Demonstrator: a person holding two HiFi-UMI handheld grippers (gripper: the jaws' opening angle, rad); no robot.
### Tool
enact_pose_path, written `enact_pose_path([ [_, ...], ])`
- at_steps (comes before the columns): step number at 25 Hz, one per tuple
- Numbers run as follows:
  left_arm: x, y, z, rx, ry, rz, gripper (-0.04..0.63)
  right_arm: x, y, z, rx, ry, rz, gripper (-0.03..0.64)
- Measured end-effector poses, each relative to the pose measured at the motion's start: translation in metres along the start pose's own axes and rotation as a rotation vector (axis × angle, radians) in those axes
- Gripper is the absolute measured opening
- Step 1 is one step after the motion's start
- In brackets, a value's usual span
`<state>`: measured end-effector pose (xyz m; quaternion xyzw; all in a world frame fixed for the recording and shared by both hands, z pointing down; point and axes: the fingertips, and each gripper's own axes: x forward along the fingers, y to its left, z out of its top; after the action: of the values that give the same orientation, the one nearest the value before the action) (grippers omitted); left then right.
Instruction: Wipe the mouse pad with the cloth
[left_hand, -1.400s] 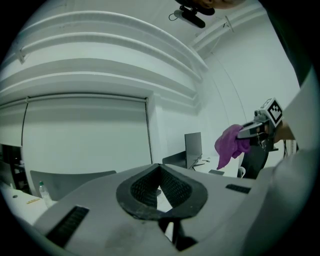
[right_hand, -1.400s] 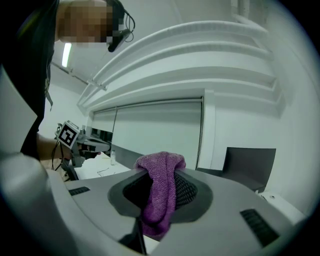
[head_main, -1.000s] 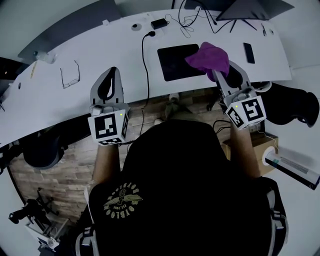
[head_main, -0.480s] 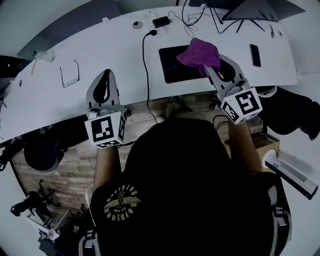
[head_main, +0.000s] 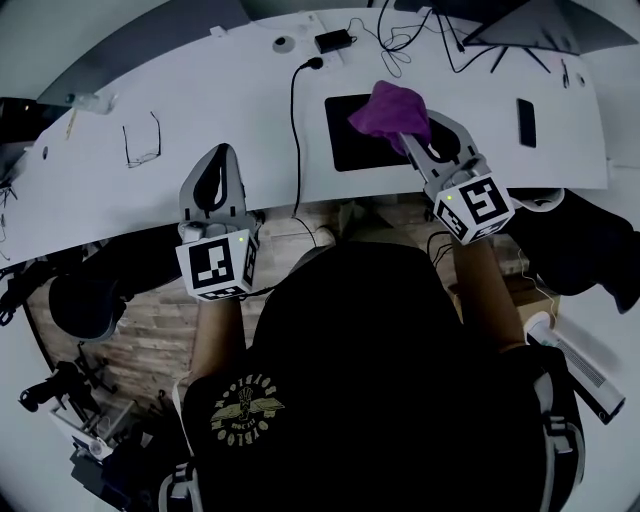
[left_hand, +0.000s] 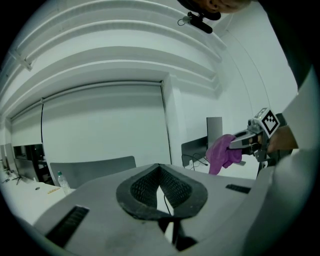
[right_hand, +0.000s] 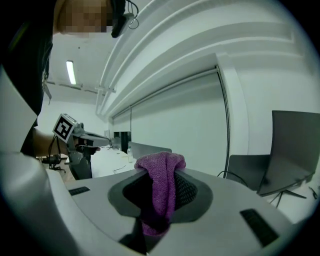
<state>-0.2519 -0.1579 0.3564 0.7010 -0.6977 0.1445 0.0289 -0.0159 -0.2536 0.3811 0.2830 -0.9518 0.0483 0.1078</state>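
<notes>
A black mouse pad (head_main: 352, 132) lies on the white desk (head_main: 200, 130), right of a black cable. My right gripper (head_main: 405, 134) is shut on a purple cloth (head_main: 390, 110), which hangs bunched over the pad's right part; whether it touches the pad I cannot tell. In the right gripper view the cloth (right_hand: 161, 187) is pinched between the jaws. My left gripper (head_main: 213, 172) hovers at the desk's near edge, left of the cable, shut with nothing in it (left_hand: 159, 176). From the left gripper view the cloth (left_hand: 222, 152) shows at the right.
Glasses (head_main: 141, 139) lie at the desk's left. A black cable (head_main: 296, 130) runs from a charger (head_main: 333, 42) down over the desk edge. A phone (head_main: 527, 122) lies right of the pad. More cables and a monitor base sit at the back right.
My right gripper with the cloth has shifted left and a little nearer, from the pad's right edge to over the pad. The left gripper has held its place.
</notes>
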Motion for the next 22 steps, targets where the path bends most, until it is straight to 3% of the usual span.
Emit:
enact_pose_path([
  [17, 0.024, -0.012, -0.021, 0.015, 0.105, 0.026, 0.002, 0.077, -0.011, -0.085, 0.067, 0.121, 0.112, 0.084],
  [22, 0.030, -0.018, -0.020, 0.005, 0.114, -0.005, 0.002, 0.106, -0.009, -0.118, 0.074, 0.178, 0.133, 0.084],
])
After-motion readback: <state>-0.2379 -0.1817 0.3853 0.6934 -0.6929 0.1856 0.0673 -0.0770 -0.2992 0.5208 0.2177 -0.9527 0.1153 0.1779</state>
